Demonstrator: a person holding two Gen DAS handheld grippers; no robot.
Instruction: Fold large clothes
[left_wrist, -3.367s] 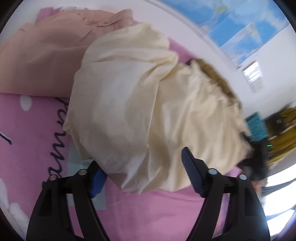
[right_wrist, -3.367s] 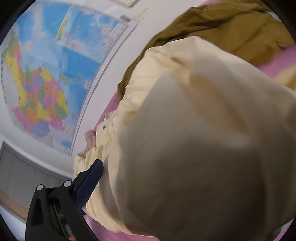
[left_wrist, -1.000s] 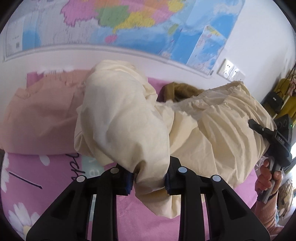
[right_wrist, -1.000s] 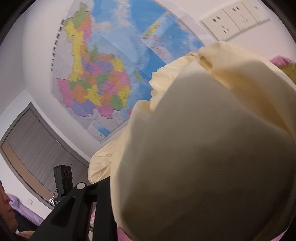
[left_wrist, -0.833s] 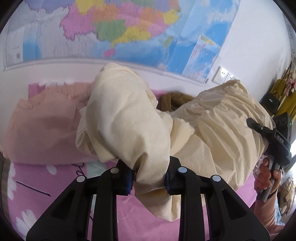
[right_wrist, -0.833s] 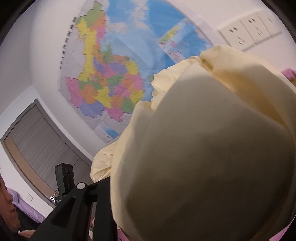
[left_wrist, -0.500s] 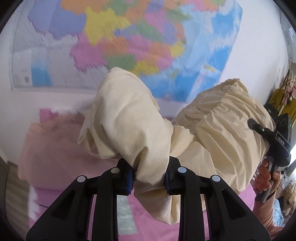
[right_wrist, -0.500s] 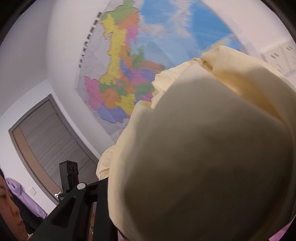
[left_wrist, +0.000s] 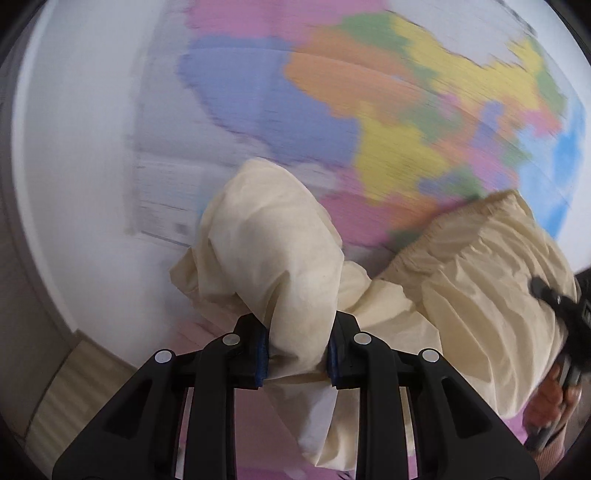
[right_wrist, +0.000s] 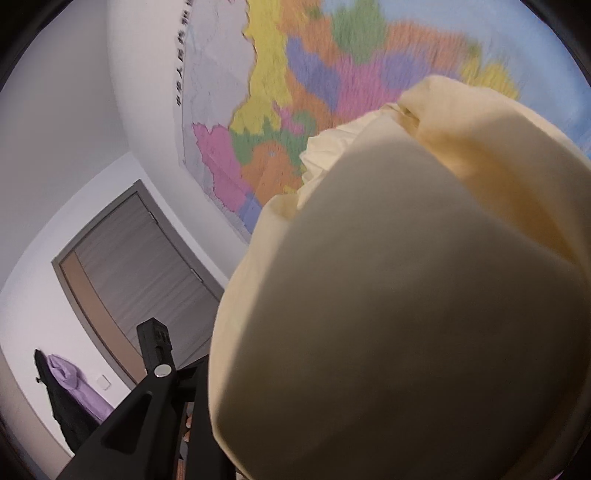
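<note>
A large cream garment (left_wrist: 280, 266) hangs lifted in the air between both grippers. My left gripper (left_wrist: 295, 354) is shut on a bunched fold of it. The cloth stretches right to its gathered elastic edge (left_wrist: 480, 236), where the other hand-held gripper (left_wrist: 561, 306) shows at the right edge. In the right wrist view the cream garment (right_wrist: 406, 295) drapes over my right gripper and fills most of the frame; only its left finger (right_wrist: 162, 373) shows, pressed against the cloth. The other finger is hidden.
A coloured wall map (left_wrist: 388, 110) fills the background, also in the right wrist view (right_wrist: 295, 92). A strip of pink bedding (left_wrist: 258, 424) shows below the cloth. A grey door (right_wrist: 140, 266) and hanging dark and purple clothes (right_wrist: 66, 384) are at left.
Both grippers have risen with the cream garment: the bed and the peach garment have dropped out of view and the wall map now fills the background. The grips have not changed.
</note>
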